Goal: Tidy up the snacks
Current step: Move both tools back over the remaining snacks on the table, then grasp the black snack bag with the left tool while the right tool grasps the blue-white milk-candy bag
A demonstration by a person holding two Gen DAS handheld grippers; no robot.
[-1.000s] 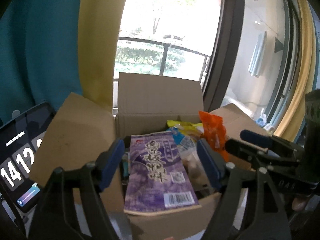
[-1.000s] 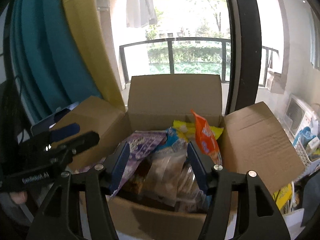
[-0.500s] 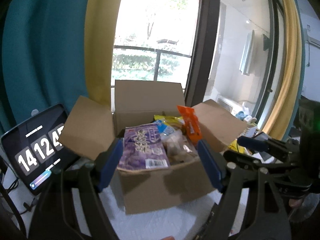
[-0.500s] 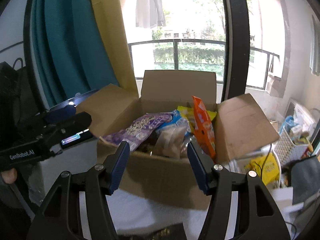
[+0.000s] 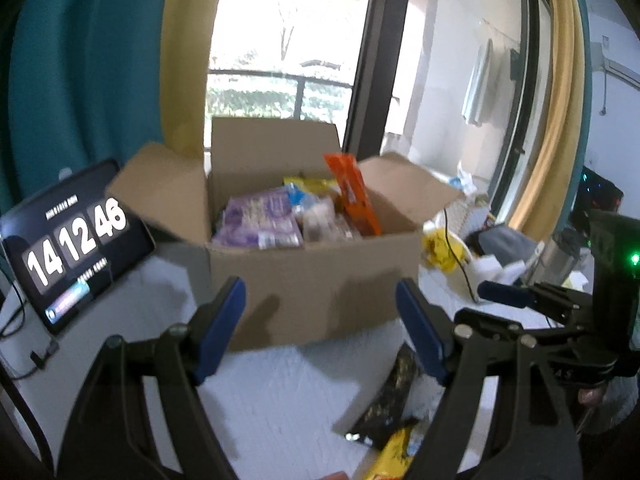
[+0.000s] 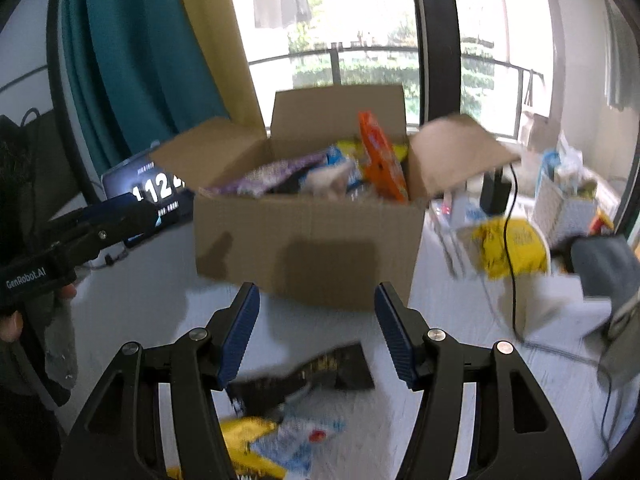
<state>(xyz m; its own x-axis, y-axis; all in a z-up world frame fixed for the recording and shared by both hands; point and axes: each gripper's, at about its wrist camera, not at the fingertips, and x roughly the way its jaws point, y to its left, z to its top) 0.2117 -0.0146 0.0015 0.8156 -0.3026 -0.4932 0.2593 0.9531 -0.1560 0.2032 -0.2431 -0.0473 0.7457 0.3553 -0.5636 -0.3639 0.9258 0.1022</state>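
**Hovering over the loose snacks, nothing grabbed yet**

Looking through the left camera: left gripper (image 5: 320,328) spread wide and empty, cardboard box (image 5: 316,280) mid-frame, packed full, flaps out so stuff drops in easily. Black packet (image 5: 390,396) lies lower right.

Right camera: right gripper (image 6: 316,332) also wide, empty, black packet (image 6: 320,372) between its fingers – probably the next pick. Yellow packet (image 6: 248,440) at the bottom.

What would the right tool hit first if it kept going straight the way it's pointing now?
Most likely the near wall of the cardboard box, which fills the gap between the open right tool's tips. Depth is unclear: the black snack packet on the white tabletop lies lower and closer and could be met first.
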